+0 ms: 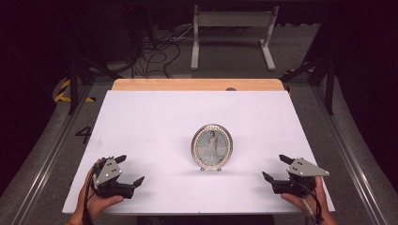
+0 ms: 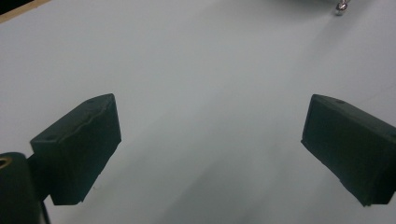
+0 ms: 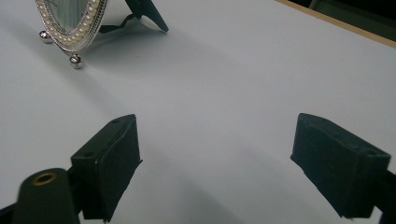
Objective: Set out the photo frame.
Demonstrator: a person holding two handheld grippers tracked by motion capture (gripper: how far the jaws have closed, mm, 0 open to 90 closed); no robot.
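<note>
- Oval picture frame (image 1: 211, 146) stands upright mid-table (image 1: 150, 117), propped by its rear strut
- Left tool (image 1: 130, 169) and right tool (image 1: 274, 168) flank the frame, well apart — jaws wide, empty, likely ready to approach it

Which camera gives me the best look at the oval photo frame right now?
The high view: the whole photo frame stands upright, facing the camera. The right gripper view catches its lower pearl edge, ball feet and back stand; the left gripper view shows one foot at the top edge.
</note>
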